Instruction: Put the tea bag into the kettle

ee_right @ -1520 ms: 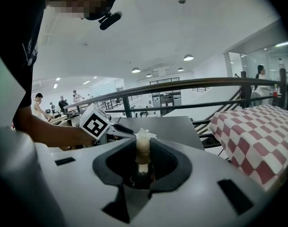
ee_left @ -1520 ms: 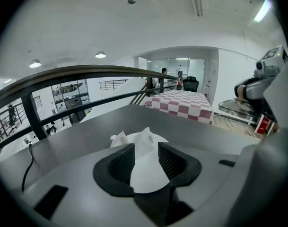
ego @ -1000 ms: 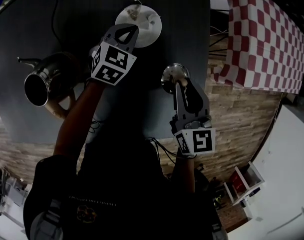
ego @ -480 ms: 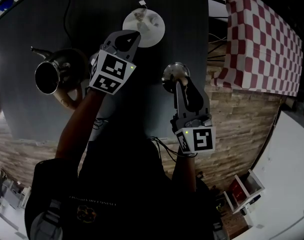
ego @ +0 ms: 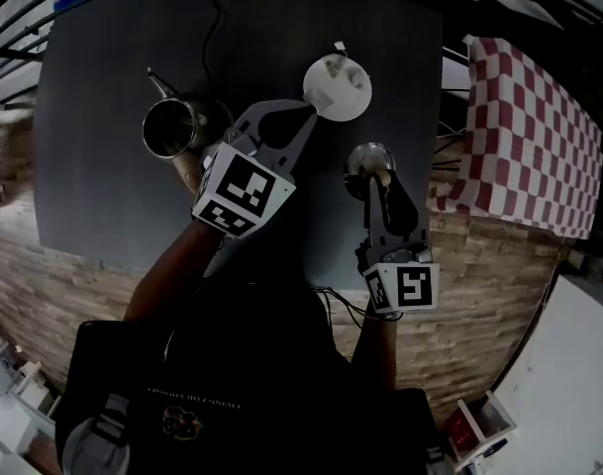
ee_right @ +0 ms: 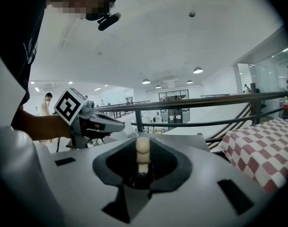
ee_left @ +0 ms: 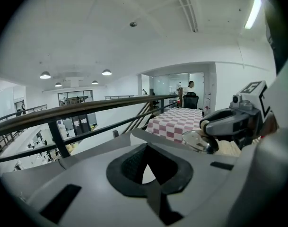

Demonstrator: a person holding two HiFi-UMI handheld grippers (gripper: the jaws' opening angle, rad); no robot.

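Observation:
The steel kettle (ego: 170, 129) stands open on the dark table (ego: 93, 186), left of centre. A white plate (ego: 351, 95) sits at the far middle with the tea bag (ego: 332, 67) on it and its tag (ego: 339, 46) off the far rim. My left gripper (ego: 305, 117) is shut, tips at the plate's near-left edge, with nothing visible between its jaws (ee_left: 144, 167). My right gripper (ego: 378, 178) is shut on the cream knob (ee_right: 143, 151) of the kettle lid (ego: 366, 156), held over the table's right side. The lid (ee_left: 199, 141) also shows in the left gripper view.
A red-and-white checked cloth (ego: 539, 137) covers a second table to the right, across a gap. A black cable (ego: 208, 38) runs over the far table. The wooden kettle handle (ego: 187, 169) points toward me. A railing (ee_right: 205, 103) lies beyond.
The head view has swung, so the table, kettle and plate sit further right and lower in the picture. My left gripper stays by the plate's edge. The right one keeps the lid.

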